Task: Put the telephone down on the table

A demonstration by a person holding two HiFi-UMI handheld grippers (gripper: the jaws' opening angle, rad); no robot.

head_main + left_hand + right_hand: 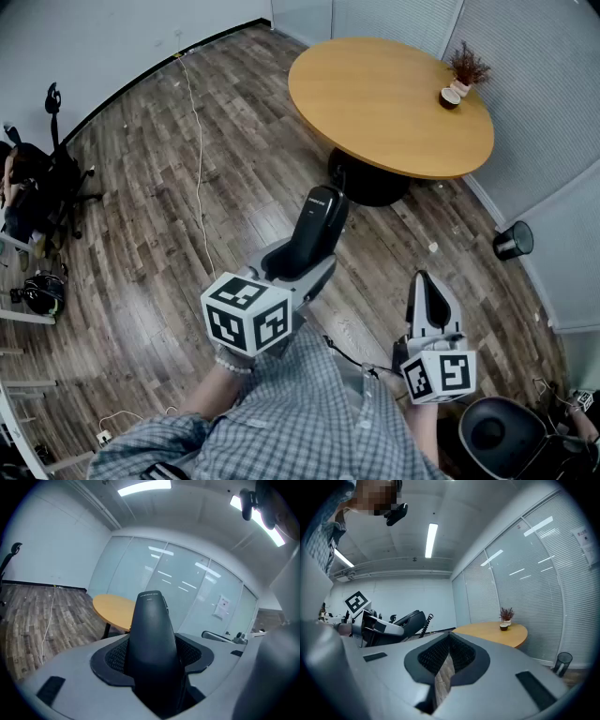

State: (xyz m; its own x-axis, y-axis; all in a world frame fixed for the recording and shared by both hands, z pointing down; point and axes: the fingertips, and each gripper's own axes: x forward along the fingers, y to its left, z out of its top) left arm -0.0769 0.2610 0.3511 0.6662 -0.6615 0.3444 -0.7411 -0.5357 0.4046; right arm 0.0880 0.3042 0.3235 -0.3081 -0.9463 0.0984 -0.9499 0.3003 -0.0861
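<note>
Between the jaws of the left gripper (152, 657), the black plastic telephone handset (151, 634) stands upright, clamped at its lower part only. It hangs over the wooden floor, short of the round light-wood table (375, 103). I think such a low grip can let the long body tip or slide out if the hand swings quickly. The right gripper (427, 292) is closed and holds nothing. The near and middle part of the table is free; the small potted plant (466, 67) and the little bowl (450, 97) sit by the far edge. Landing too near the rim could let the handset fall.
</note>
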